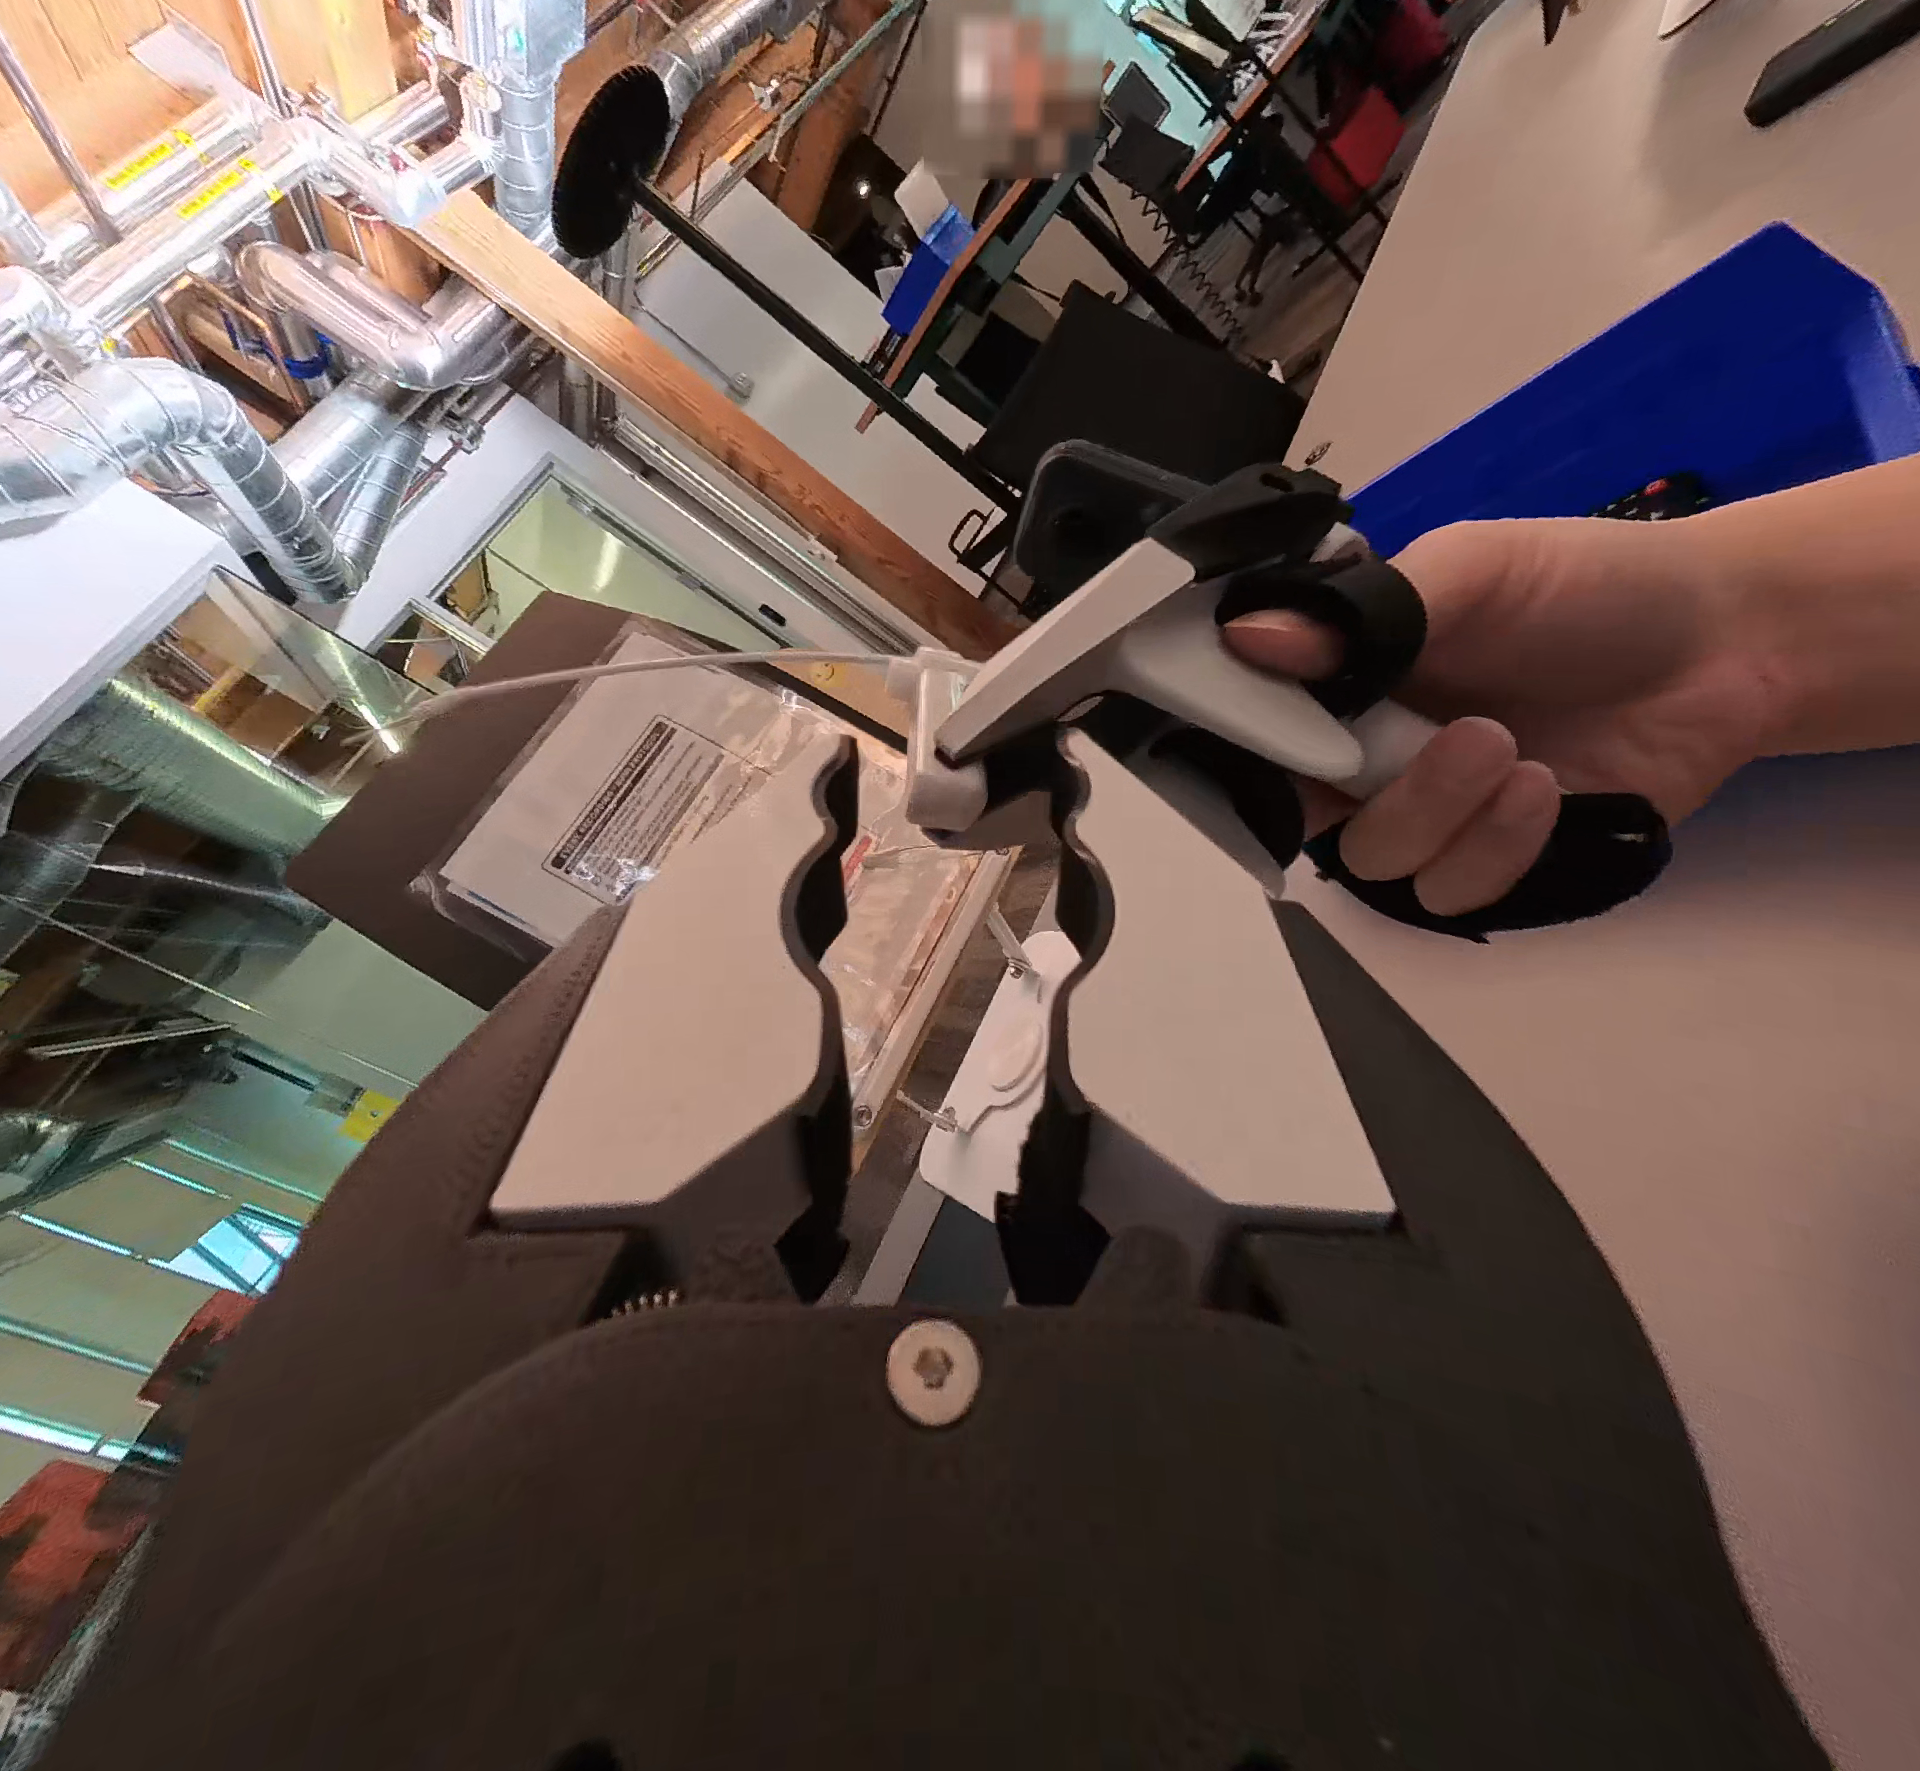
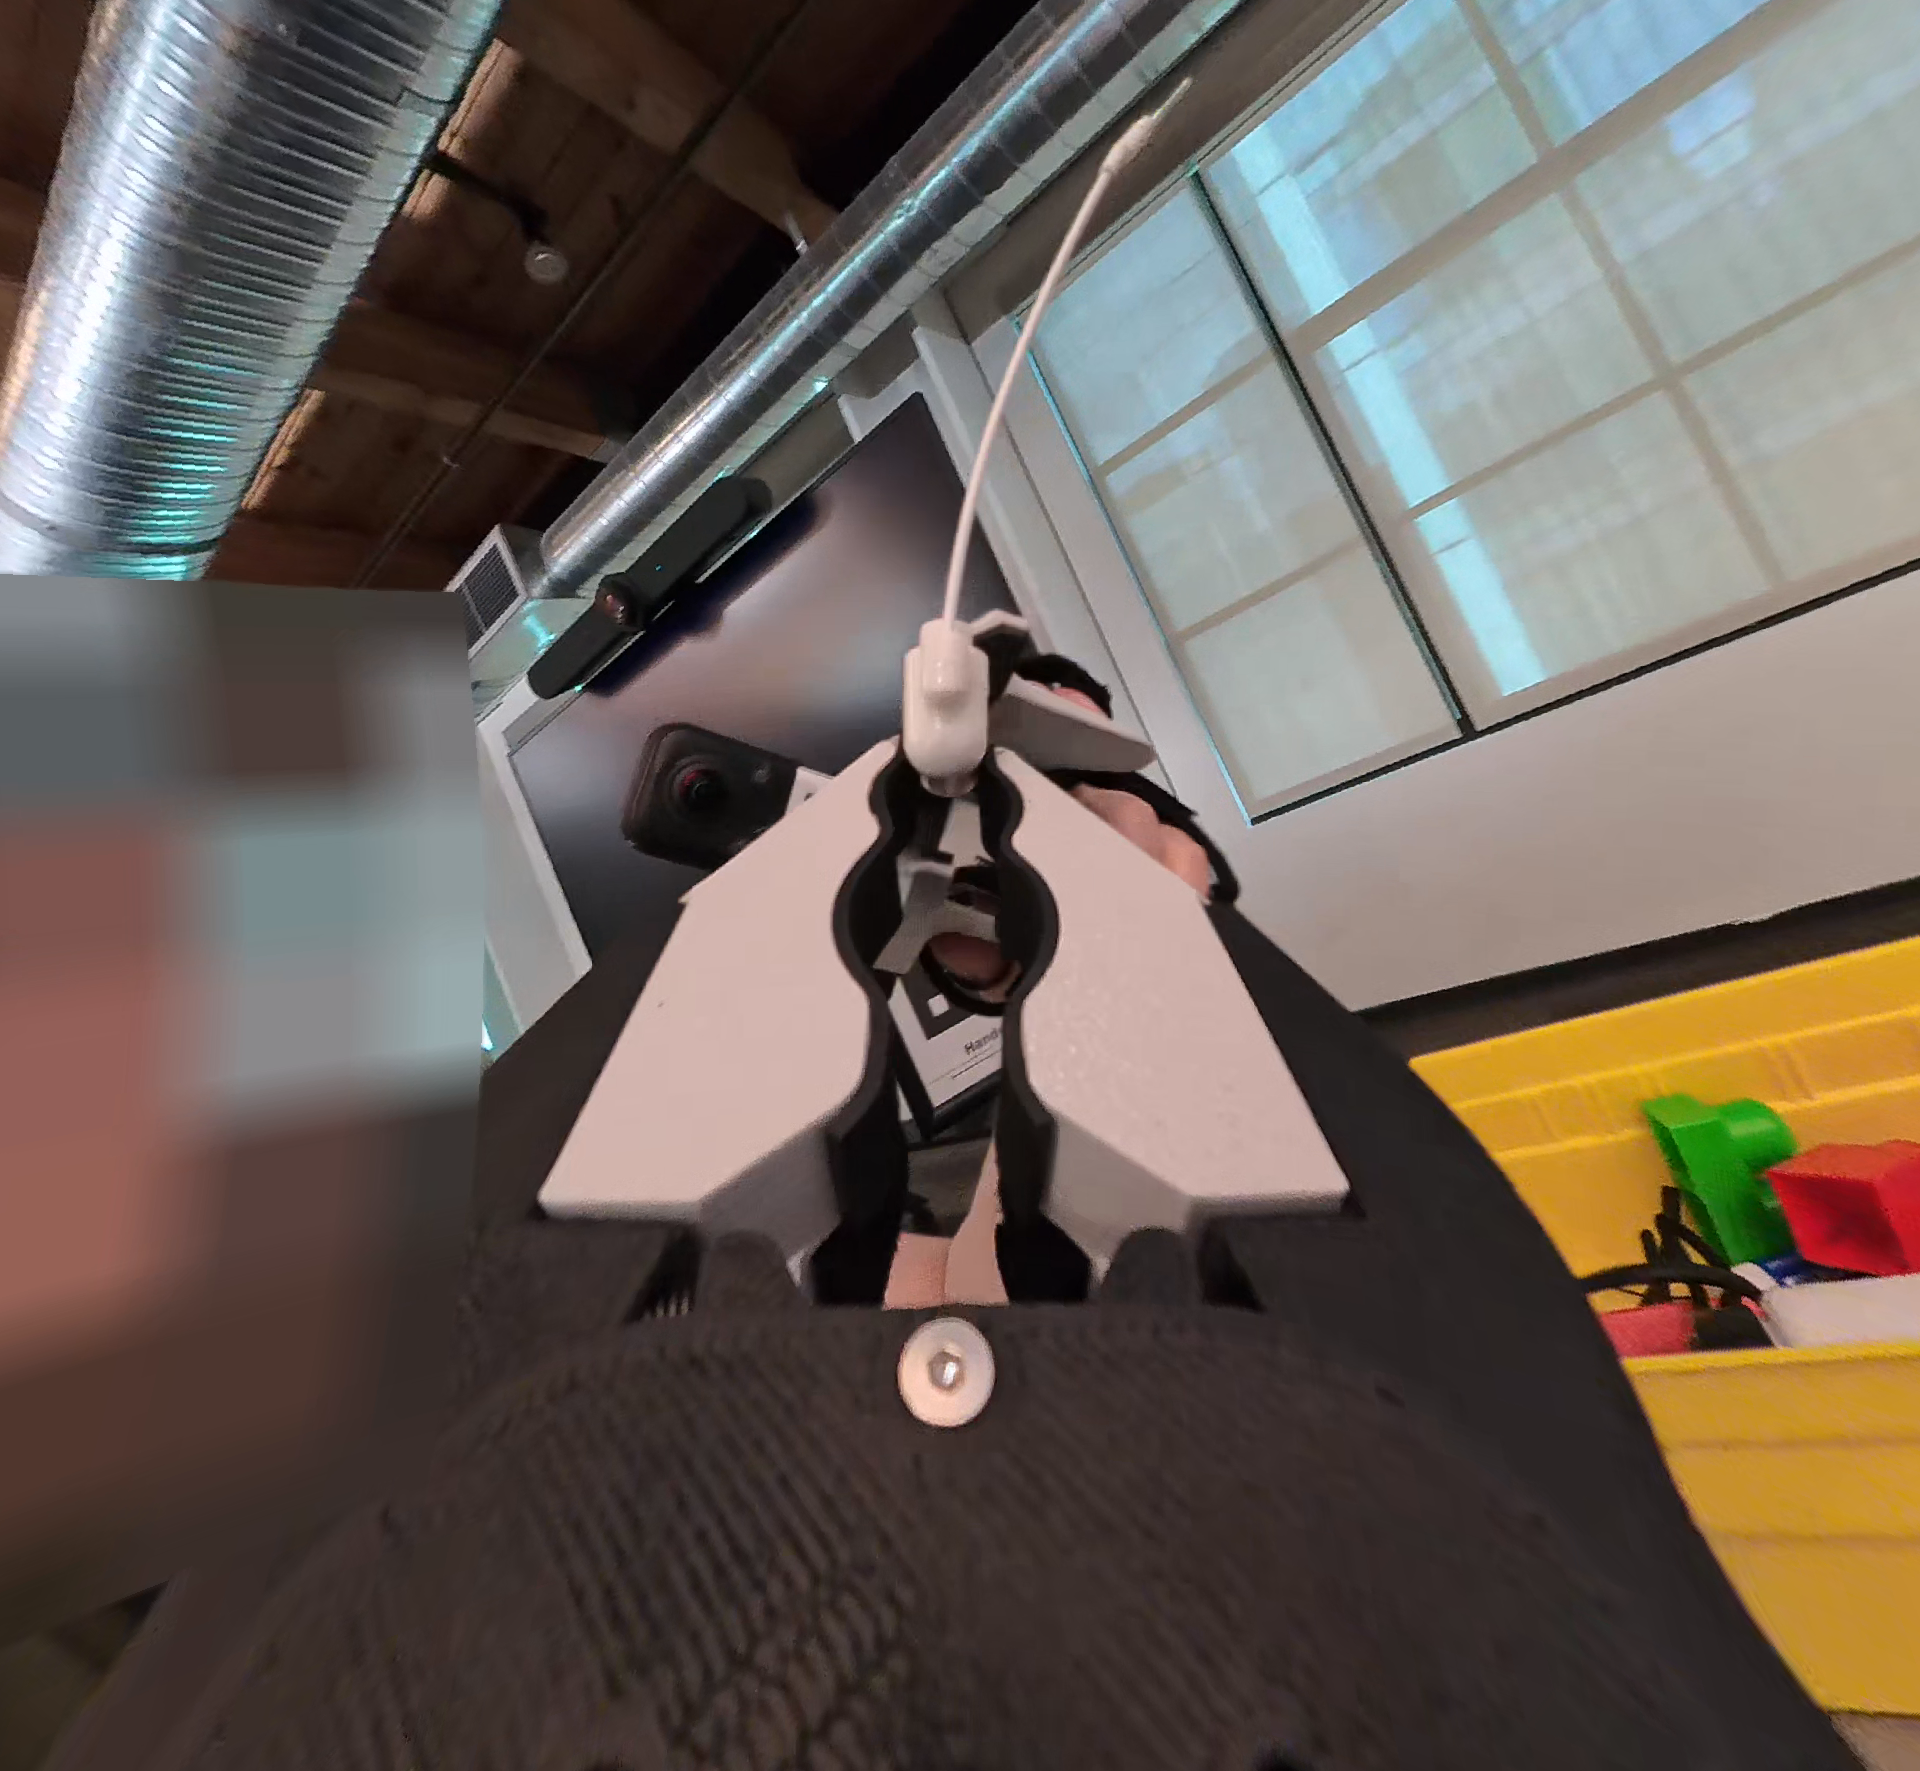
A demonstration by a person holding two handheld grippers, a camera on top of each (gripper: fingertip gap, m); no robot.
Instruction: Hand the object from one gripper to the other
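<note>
A white cable (image 1: 665, 672) with a white plug (image 1: 935, 765) on its end is the object. In the left wrist view, my right gripper (image 1: 971, 771), held by a hand (image 1: 1558, 661), comes in from the right and is shut on the plug. My left gripper (image 1: 954, 791) is open, with its two fingertips on either side of the plug and not touching it. In the right wrist view, my right gripper (image 2: 943, 771) pinches the plug (image 2: 940, 708) at its tips. The cable (image 2: 997, 433) curves upward from there. A finger (image 2: 1070, 729) of the left gripper shows just beyond.
A grey table (image 1: 1558, 1150) lies to the right with a blue bin (image 1: 1714, 391) and a flat black object (image 1: 1839, 59) on it. A clear bag of papers (image 1: 644, 786) lies under the grippers. A yellow bin (image 2: 1558, 1119) holds green (image 2: 1714, 1171) and red (image 2: 1849, 1212) blocks. The tips of both grippers are at nearly the same place.
</note>
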